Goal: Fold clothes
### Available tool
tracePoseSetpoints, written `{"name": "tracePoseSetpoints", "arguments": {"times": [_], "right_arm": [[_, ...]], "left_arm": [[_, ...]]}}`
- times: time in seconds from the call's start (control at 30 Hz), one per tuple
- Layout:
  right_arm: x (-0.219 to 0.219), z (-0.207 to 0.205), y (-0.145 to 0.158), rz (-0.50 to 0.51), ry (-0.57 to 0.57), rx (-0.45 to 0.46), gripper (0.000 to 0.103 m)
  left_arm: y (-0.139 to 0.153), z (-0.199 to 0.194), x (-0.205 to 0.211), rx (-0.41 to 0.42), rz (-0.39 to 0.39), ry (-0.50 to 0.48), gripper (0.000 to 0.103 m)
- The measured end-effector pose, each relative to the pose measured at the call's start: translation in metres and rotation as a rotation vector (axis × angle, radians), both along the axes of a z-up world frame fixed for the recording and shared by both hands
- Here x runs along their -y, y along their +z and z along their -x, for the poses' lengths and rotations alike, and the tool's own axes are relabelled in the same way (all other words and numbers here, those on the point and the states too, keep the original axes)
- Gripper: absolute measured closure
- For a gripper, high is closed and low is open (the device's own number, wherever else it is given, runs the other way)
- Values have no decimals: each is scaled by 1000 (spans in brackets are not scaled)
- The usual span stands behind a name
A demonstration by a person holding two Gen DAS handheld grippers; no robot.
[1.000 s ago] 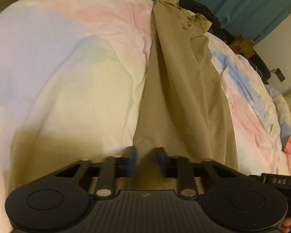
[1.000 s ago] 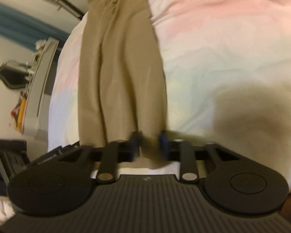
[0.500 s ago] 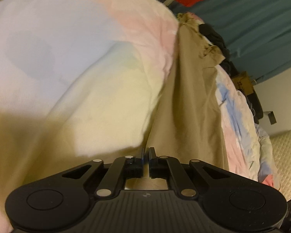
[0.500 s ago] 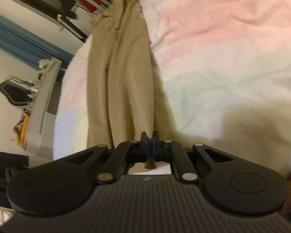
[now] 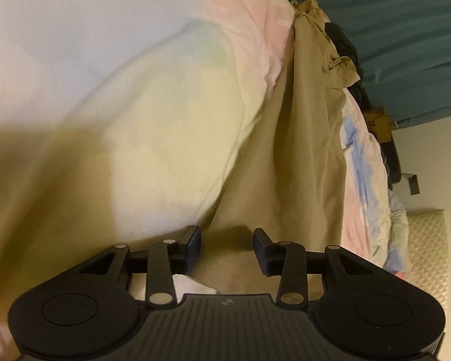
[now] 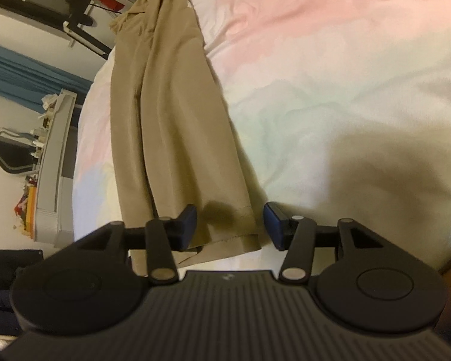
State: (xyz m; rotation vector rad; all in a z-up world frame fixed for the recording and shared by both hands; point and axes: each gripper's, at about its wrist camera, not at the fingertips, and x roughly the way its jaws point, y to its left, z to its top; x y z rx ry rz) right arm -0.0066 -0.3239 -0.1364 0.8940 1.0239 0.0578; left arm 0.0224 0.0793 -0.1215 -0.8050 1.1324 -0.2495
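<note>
Tan trousers [image 5: 303, 156] are laid out long and flat on the bed [image 5: 141, 96], over a sheet of pink, blue and pale yellow. They seem to be spread this way so that a fold can be made along them.

The near end [image 6: 225, 231] of the trousers is seen between the fingers of both grippers. The left gripper [image 5: 227, 245] is being opened, and its fingers [image 5: 194, 240] are apart with the cloth lying loose between them. The right gripper [image 6: 230, 225] is being opened too, and nothing is pinched. The hem looks to be let go so it can rest flat.

A blue curtain [image 5: 406, 30] is seen behind the bed.
</note>
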Motion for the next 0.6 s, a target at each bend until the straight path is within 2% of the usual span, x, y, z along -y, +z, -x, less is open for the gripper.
{"name": "tracePoseSetpoints", "arguments": {"times": [0.13, 0.2, 0.27, 0.3, 0.33, 0.4, 0.5, 0.6], "right_arm": [[1, -7, -13, -45, -18, -36, 51], [1, -6, -13, -68, -13, -32, 53], [-3, -3, -11, -96, 25, -23, 62], [-7, -2, -10, -91, 44, -21, 74], [-10, 0, -7, -77, 58, -9, 82], [-14, 3, 0, -59, 83, 24, 91], [-22, 9, 13, -9, 119, 73, 92], [-15, 19, 37, -28, 99, 176, 93]], "left_arm": [[1, -1, 4, -8, 6, -24, 65], [2, -1, 6, -9, -8, -38, 73], [3, -1, 6, -21, -35, -43, 84], [3, 1, 5, -30, -45, -39, 90], [3, 2, 3, -37, -44, -33, 91], [4, 2, 3, -40, -40, -28, 96], [12, 4, 3, -19, -48, -15, 98], [32, 11, -2, 43, -36, 8, 98]]}}
